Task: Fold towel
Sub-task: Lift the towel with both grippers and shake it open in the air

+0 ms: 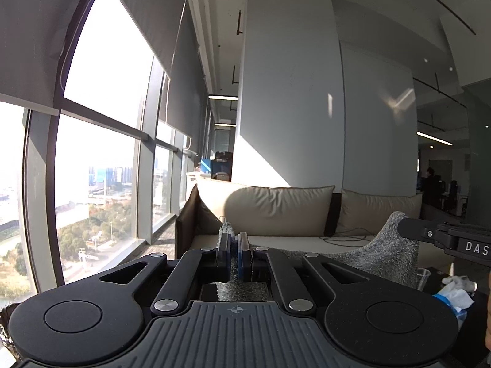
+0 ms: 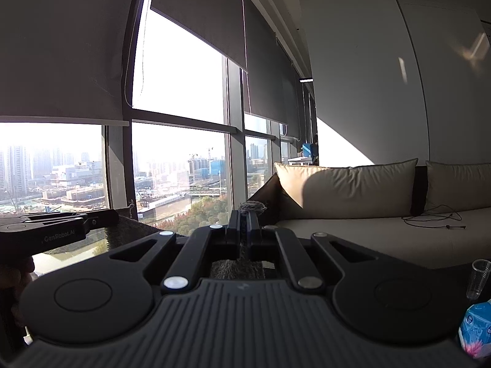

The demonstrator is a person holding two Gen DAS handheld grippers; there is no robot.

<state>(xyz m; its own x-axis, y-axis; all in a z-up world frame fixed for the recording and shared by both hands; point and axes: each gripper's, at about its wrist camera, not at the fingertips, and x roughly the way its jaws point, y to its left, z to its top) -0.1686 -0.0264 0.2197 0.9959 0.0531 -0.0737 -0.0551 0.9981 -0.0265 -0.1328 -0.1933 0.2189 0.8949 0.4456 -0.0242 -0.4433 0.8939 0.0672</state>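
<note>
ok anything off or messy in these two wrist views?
Nothing damaged. Both grippers, left and right, are shut on the grey towel, held up in the air. Only untidy bits: a loose black cable sprawled on the sofa seat and crumpled tissue at lower right.

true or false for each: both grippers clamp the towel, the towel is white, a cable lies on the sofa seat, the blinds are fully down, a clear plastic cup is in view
1. Both the left gripper and the right gripper clamp the towel. True.
2. The towel is white. False: it is grey.
3. A cable lies on the sofa seat. True.
4. The blinds are fully down. False: they cover only the upper part of the windows.
5. A clear plastic cup is in view. True.
</note>
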